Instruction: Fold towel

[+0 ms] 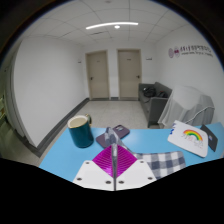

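Tool [116, 172] fingers sit pressed together, their magenta pads [104, 170] meeting along a thin seam with nothing visibly caught between them. Beneath lies the pale blue table [60, 160], smooth and flat. Just right of the fingertips, near and touching the table, rests the towel [164, 164], a soft checked grey-and-white cloth lying flat. Farther right sits a white card with a rainbow [192, 136]; far left stands a dark green cylindrical canister [79, 130].

the gripper [116, 172] has two white fingers with magenta pads [103, 164] that look faintly ribbed.
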Motion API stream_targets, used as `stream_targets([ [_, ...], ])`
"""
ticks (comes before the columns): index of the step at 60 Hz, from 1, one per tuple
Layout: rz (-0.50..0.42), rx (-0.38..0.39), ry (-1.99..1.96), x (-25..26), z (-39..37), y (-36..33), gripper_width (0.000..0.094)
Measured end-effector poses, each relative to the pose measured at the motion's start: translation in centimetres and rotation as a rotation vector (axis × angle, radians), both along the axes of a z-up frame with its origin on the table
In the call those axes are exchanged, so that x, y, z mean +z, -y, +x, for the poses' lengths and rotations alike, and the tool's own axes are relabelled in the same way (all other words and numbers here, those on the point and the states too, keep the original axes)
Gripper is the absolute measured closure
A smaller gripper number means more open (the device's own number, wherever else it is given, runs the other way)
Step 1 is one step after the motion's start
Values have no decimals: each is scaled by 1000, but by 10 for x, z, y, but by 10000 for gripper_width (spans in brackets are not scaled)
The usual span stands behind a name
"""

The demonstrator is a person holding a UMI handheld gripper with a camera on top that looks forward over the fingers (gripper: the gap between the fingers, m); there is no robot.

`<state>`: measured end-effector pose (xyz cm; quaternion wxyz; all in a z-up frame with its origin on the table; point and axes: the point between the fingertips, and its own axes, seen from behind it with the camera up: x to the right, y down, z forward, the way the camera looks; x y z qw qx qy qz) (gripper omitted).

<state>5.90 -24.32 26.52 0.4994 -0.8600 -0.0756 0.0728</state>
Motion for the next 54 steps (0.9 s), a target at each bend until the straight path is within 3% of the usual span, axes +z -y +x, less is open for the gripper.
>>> stream_targets([
  [3, 15, -48, 10, 20, 51, -3, 925],
  [9, -5, -147, 56, 11, 143, -11, 914],
  [17, -134, -204, 215, -60, 249, -20, 906],
  [21, -195, -238, 203, -88, 265, -12, 880],
  [24, -208, -240, 176, -96, 267, -7, 733],
  [29, -196, -260, 167, -92, 267, 7, 152],
  [30, -194, -257, 163, -89, 278, -16, 70],
  [34, -169, -245, 154, -79, 267, 11, 128],
  [54, -48, -128, 104, -5, 210, 96, 89],
])
